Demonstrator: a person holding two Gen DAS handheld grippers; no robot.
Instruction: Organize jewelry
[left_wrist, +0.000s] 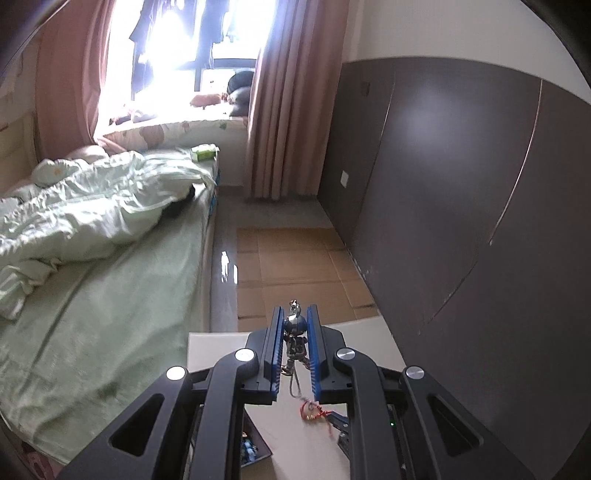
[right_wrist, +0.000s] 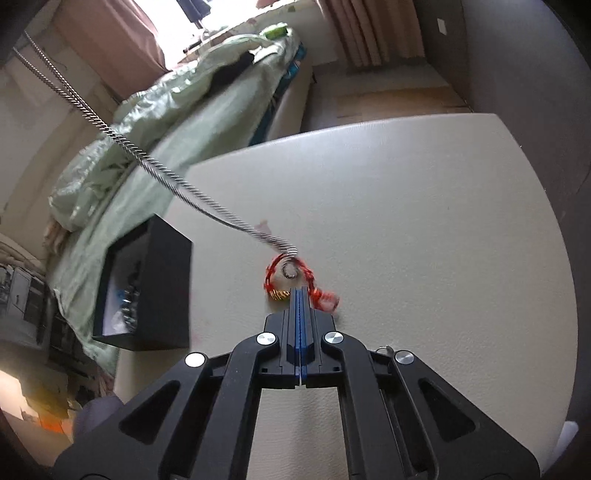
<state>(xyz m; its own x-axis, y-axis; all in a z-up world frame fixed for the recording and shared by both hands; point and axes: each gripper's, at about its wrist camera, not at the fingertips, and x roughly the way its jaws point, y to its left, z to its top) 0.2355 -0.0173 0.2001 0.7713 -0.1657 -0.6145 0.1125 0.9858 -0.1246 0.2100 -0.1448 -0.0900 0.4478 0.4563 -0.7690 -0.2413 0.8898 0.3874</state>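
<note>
My left gripper (left_wrist: 294, 314) is shut on a blue metal pendant (left_wrist: 294, 325) and holds it high above the white table (left_wrist: 221, 354). Its silver chain (right_wrist: 155, 168) hangs down to a red cord bracelet (right_wrist: 291, 275) with gold beads lying on the table (right_wrist: 424, 221). My right gripper (right_wrist: 300, 291) is shut on that red bracelet at the table surface. The bracelet also shows in the left wrist view (left_wrist: 312, 410) below my left gripper. A black jewelry box (right_wrist: 147, 291) stands open at the table's left edge, with small items inside.
A bed with a green quilt (left_wrist: 92, 221) lies left of the table. A dark wardrobe (left_wrist: 480, 184) stands on the right. Cardboard sheets (left_wrist: 295, 266) cover the floor ahead. Pink curtains (left_wrist: 288, 110) hang by the window.
</note>
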